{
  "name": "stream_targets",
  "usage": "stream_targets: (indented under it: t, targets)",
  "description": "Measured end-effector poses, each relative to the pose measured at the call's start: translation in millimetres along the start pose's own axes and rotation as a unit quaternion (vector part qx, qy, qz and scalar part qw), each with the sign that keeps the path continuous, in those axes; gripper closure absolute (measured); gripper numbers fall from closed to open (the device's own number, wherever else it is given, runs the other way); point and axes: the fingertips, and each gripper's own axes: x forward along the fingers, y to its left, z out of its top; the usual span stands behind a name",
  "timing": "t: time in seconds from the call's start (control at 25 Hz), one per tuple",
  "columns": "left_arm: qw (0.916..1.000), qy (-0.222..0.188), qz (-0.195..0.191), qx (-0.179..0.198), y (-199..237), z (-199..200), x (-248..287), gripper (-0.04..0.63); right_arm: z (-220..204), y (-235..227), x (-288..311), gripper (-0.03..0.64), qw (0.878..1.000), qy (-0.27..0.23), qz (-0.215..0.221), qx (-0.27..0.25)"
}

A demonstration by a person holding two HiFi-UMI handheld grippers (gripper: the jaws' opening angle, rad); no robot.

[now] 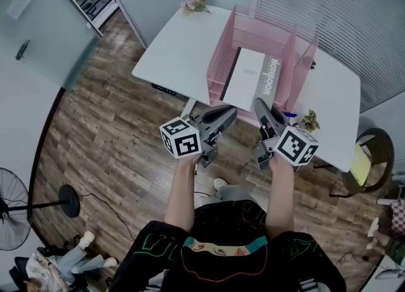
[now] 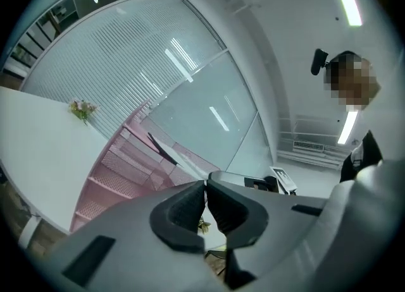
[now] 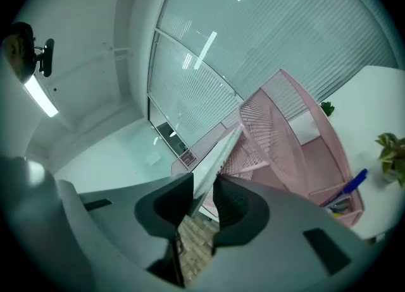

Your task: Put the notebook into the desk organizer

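Notebook lies flat inside the pink organizer on the white desk. My right gripper is loosened, jaws apart around its near edge; my left gripper is clenched on nothing.

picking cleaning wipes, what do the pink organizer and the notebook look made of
Desk organizer: probably painted metal mesh, matte pink, judging by its finely perforated walls. Notebook: smooth white printed cover, likely card over paper, thin and flat.
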Motion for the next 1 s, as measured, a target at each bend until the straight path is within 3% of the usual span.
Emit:
stream_targets:
  t: [0.16, 0.2, 0.24, 0.44, 0.52, 0.6, 0.76, 1.0]
  targets:
    - [0.9999, -0.013, 0.005, 0.002, 2.8, 4.9, 1.8, 0.597, -3.5, 1.8, -2.1, 0.496, 1.000, 0.021, -0.003, 0.009]
    - [0.9999, -0.016, 0.006, 0.000, 3.9, 6.0, 3.6, 0.597, -5.4, 4.3, -2.6, 0.417, 1.000, 0.029, 0.005, 0.009]
    - [0.9998, -0.018, 0.006, -0.002, 5.0, 7.1, 5.7, 0.597, -8.2, 6.4, -3.5, 0.388, 0.999, 0.038, 0.013, 0.006]
    - [0.9997, -0.020, 0.014, -0.005, 12.5, 9.5, 16.4, 0.597, -37.4, 6.0, -14.9, 0.388, 0.988, 0.130, 0.012, -0.079]
    - [0.9996, -0.018, 0.023, -0.001, 13.6, 10.0, 19.5, 0.597, -42.4, 5.4, -22.1, 0.427, 0.980, 0.151, -0.008, -0.128]
    - [0.9993, -0.015, 0.035, 0.005, 14.1, 10.4, 23.4, 0.597, -34.3, 5.0, -28.1, 0.609, 0.976, 0.136, -0.033, -0.166]
    - [0.9981, -0.009, 0.060, 0.010, 19.9, 12.4, 30.4, 0.597, -12.8, 8.8, -21.9, 0.615, 0.978, 0.091, -0.033, -0.183]
    - [0.9977, -0.011, 0.065, 0.019, 19.0, 18.0, 25.0, 0.597, 10.1, -4.3, -7.9, 0.614, 0.976, 0.036, -0.082, -0.198]
